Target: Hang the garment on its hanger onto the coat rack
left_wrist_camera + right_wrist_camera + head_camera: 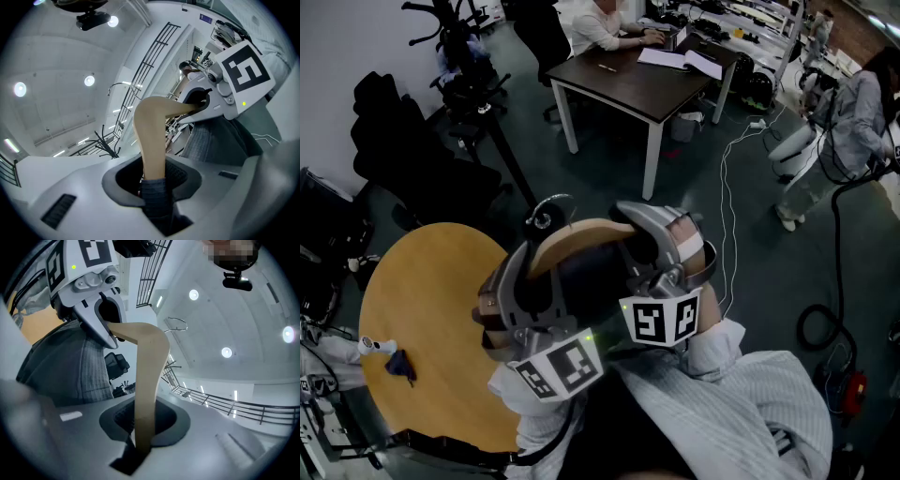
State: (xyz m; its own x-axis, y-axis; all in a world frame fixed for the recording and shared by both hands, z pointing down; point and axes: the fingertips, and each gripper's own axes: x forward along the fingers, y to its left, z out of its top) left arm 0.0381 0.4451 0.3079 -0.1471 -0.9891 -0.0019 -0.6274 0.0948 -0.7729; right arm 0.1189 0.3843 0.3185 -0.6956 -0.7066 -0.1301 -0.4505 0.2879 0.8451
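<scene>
Hanger: one, wooden, draped with one dark garment.
Left gripper: clamped on the hanger.
Right gripper: clamped there too.

We see a tan wooden hanger with a steel hook. It is held in the air, one arm clamped in the left hand-held gripper and the other in the right hand-held gripper. A dark grey ribbed garment hangs from it, with some fabric caught in the left grip. The black coat rack stands well apart.
</scene>
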